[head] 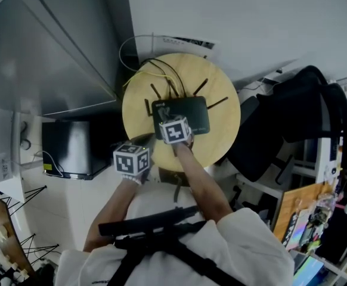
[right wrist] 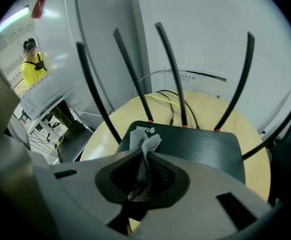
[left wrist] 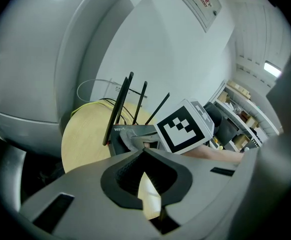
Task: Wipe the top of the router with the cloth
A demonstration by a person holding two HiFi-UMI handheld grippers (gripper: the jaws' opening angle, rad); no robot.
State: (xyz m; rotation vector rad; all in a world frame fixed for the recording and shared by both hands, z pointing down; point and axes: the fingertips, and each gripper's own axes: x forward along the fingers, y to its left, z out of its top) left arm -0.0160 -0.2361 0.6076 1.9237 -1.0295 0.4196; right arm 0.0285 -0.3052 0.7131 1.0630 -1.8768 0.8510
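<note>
— What is taking up most of the head view?

— A round wooden table [head: 136, 109] is standing against the white wall, and the router [head: 191, 113] is lying flat on it, a little behind its middle.

— How is the router looking?

— It is showing as a low, dark, rectangular box with a finely ribbed top. White "WiFi6" print [right wrist: 144, 129] is sitting on its near left corner. Thin black antennas [right wrist: 130, 69] are rising from its back edge and fanning outward, and small red marks are showing along that edge. A yellow cable [right wrist: 165, 100] and dark leads are curling over the table behind it.

— What are the grippers doing?

— The right gripper [right wrist: 145, 153] is reaching over the router's near left part. Its jaws are squeezing in on the cloth [right wrist: 145, 143]. The left gripper [left wrist: 144, 155] is hanging at the table's near edge, just beside the right one and off the router. Its jaws are pressing tip to tip with nothing between them.

— And the cloth?

— It is a small, crumpled, grey-white piece. Its bunched tip is poking out past the right jaws, just below the print on the router's top; whether it is touching the top cannot be told.
</note>
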